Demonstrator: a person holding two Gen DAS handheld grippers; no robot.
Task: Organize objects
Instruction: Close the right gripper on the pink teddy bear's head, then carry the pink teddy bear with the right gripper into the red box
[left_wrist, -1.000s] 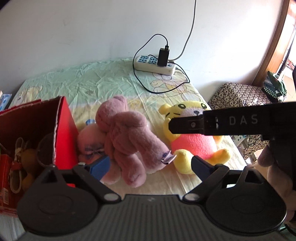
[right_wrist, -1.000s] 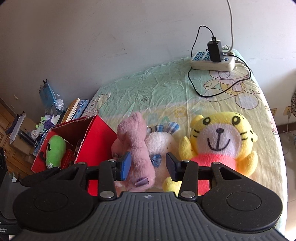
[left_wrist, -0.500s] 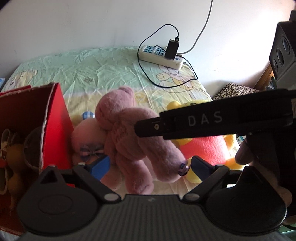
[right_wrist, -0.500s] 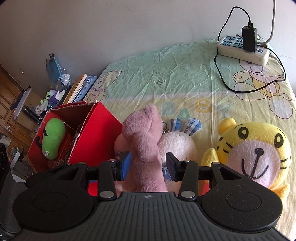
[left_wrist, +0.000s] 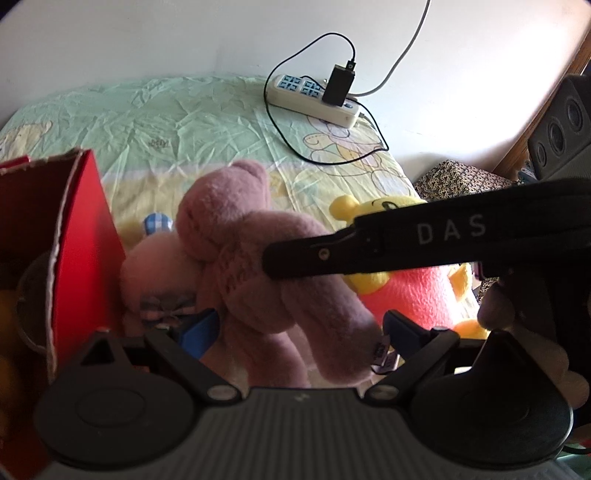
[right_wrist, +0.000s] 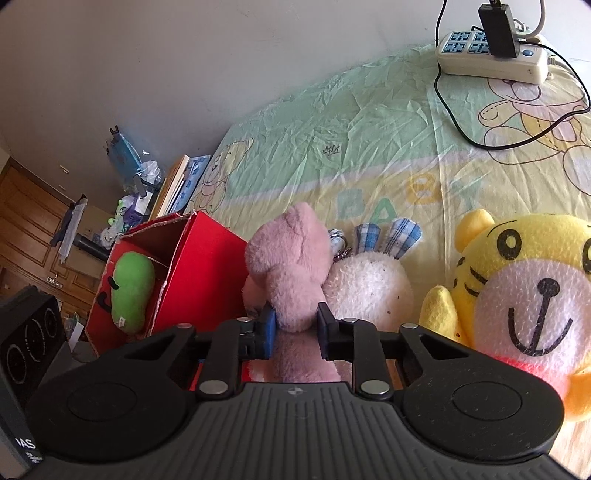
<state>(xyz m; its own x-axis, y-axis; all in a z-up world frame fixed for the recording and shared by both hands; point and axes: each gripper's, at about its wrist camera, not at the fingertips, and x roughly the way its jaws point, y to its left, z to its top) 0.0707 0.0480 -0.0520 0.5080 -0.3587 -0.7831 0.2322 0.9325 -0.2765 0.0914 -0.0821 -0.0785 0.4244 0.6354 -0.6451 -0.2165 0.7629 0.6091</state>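
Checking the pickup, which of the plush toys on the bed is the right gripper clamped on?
The pink bear: the right gripper pinches it; the white bunny and yellow tiger lie free.

Both wrist cameras give you a close, downward view along their fingers, sharing the pink plush toy (left_wrist: 240, 254) (right_wrist: 291, 266) at 12 o'clock.

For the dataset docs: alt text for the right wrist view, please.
The right gripper has just closed on a pink plush bear lying on a pastel bedsheet. A red cardboard box holding a green plush stands left; a white plush and yellow tiger plush lie right.
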